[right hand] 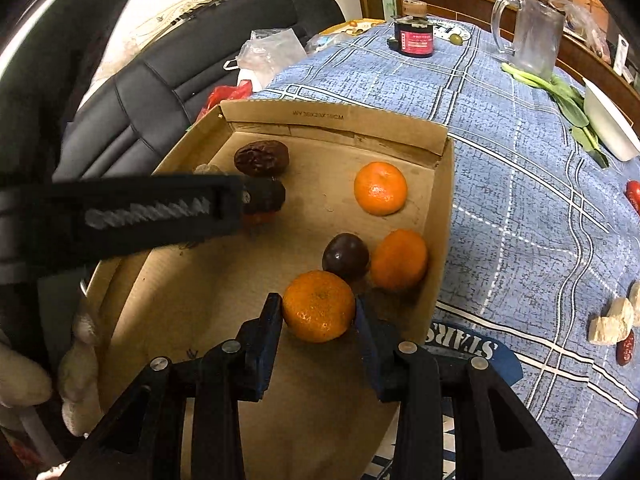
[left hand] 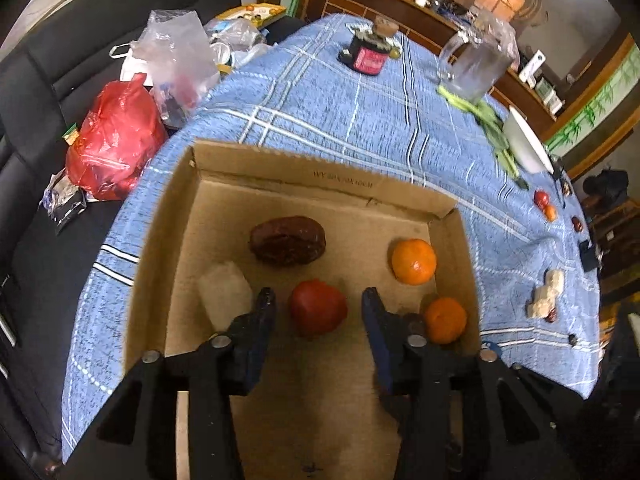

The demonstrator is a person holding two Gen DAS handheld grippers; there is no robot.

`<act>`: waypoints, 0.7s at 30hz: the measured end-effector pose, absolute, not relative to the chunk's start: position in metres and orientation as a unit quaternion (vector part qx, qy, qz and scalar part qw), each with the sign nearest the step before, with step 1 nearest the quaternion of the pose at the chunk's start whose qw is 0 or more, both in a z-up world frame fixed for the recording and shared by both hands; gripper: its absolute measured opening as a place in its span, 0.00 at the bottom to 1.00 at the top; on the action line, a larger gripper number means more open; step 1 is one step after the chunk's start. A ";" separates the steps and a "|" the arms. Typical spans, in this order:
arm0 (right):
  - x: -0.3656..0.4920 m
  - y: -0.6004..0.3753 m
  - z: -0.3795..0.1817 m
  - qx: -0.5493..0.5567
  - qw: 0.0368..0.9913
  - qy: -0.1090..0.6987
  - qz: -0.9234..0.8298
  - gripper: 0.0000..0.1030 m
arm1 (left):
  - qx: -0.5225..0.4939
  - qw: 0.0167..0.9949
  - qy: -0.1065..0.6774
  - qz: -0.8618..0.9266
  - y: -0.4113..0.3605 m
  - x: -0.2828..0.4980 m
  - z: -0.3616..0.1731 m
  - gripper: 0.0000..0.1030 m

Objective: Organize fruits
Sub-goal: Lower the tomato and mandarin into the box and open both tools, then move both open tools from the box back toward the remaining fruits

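Two grippers over the box (right hand: 440,184): my left gripper (left hand: 318,300) open w/ gaps round a red fruit (left hand: 318,312), my right gripper (right hand: 316,308) touching an orange (right hand: 318,306), prob. light, soft-skinned, so squeeze gently across middle.

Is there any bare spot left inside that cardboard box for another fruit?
Yes: the middle of the cardboard box, between the wrinkled brown fruit and the far mandarin, and the near floor by the left wall. The right wall is crowded: two mandarins and a dark round fruit.
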State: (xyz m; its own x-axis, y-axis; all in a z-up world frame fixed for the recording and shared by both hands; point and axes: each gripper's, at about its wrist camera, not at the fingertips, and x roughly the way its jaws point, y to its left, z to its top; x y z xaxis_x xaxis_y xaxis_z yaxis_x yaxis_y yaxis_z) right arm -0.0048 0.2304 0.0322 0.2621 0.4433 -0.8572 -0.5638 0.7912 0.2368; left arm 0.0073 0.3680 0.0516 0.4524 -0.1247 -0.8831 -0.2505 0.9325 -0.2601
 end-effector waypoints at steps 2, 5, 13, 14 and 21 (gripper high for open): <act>-0.006 0.230 0.035 -0.053 0.792 0.516 0.321 0.46 | -0.193 0.835 0.513 0.042 0.371 0.003 0.060 0.49; -0.010 0.227 0.044 -0.048 0.797 0.508 0.324 0.47 | -0.215 0.837 0.500 0.048 0.376 -0.006 0.075 0.49; -0.021 0.186 0.061 0.011 0.809 0.499 0.311 0.52 | -0.242 0.847 0.469 0.069 0.368 -0.033 0.107 0.58; -0.021 0.181 0.062 0.014 0.810 0.498 0.308 0.52 | -0.242 0.847 0.468 0.069 0.364 -0.035 0.109 0.58; -0.025 0.127 0.060 0.043 0.819 0.501 0.278 0.52 | -0.226 0.846 0.480 0.055 0.313 -0.037 0.113 0.59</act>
